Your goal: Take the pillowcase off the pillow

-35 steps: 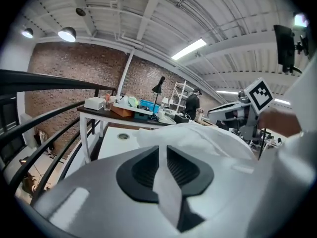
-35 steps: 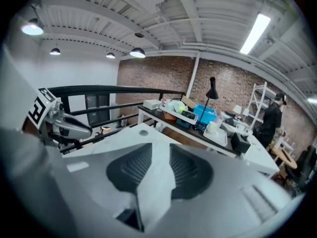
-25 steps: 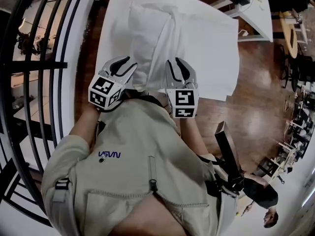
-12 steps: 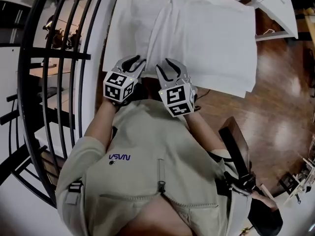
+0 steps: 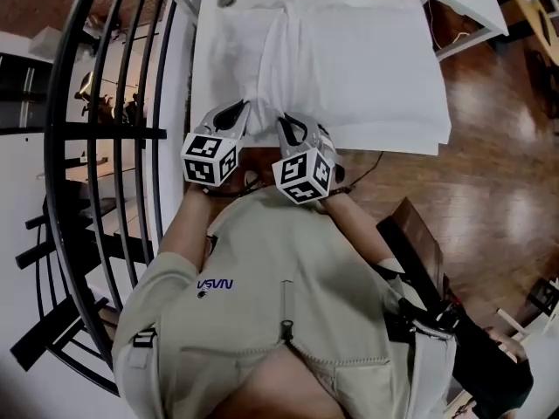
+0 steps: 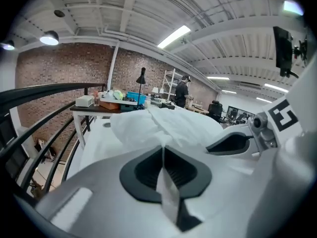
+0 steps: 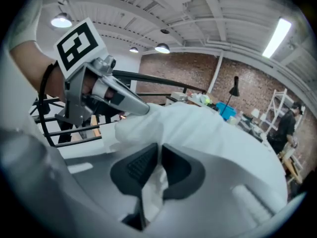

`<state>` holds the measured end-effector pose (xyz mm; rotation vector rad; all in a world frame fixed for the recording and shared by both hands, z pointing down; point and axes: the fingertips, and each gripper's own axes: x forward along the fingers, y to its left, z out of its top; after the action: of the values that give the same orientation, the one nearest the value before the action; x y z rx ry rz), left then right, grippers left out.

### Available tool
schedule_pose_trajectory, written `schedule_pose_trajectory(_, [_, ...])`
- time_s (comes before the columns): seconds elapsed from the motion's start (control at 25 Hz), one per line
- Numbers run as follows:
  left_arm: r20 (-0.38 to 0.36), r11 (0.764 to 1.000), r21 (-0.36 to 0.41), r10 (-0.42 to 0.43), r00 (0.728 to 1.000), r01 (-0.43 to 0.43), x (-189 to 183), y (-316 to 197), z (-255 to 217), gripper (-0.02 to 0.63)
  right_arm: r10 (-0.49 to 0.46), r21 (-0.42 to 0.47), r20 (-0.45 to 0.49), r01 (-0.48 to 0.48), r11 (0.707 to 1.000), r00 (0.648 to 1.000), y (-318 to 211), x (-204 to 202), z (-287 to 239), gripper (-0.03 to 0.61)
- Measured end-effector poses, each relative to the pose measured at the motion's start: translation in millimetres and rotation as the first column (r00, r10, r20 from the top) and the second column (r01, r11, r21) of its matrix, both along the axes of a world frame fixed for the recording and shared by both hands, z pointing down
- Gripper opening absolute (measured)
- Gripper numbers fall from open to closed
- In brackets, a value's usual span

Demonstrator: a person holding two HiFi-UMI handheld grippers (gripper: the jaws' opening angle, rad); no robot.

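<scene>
A white pillow in its white pillowcase lies lengthwise on the white table, its near end at the table's near edge. Both grippers are at that near end, side by side. My left gripper is shut with a thin fold of pillowcase pinched between its pads. My right gripper is closing, and bunched pillowcase cloth sits pressed between its pads. In the left gripper view the right gripper shows against the pillow. The left gripper shows in the right gripper view.
A black metal railing runs close along the table's left side. Wooden floor lies to the right, with a dark chair back near my right arm. A cluttered desk and a distant person stand beyond the table.
Both grippers have drawn together at the pillow's near end, and their jaws have closed from open onto the pillowcase cloth. The head view has shifted, so the table sits higher in the frame.
</scene>
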<state>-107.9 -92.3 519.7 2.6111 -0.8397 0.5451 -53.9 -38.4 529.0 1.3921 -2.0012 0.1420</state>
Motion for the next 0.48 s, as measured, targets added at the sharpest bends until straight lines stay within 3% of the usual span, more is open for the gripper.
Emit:
schedule_pose_trajectory(0.08, [-0.028, 1.0, 0.017, -0.021, 0.999, 0.022, -3.3, -14.3, -9.9, 0.02, 0.064, 0.037, -0.022, -0.063, 0.997, 0.998, -1.5, 15.4, -13.5, 0.011])
schedule_pose_trajectory(0.28, [-0.081, 0.998, 0.059, -0.03, 0.996, 0.035, -11.0, -41.2, -32.7, 0.019, 0.208, 0.084, -0.115, -0.199, 0.976, 0.971, 12.0, 67.1, -32.9, 0.008])
schedule_pose_trajectory(0.48, [-0.098, 0.999, 0.028, -0.038, 0.995, 0.041, -21.6, -41.5, -24.5, 0.018, 0.317, 0.052, -0.225, -0.313, 0.948, 0.921, 32.8, 122.6, -15.0, 0.005])
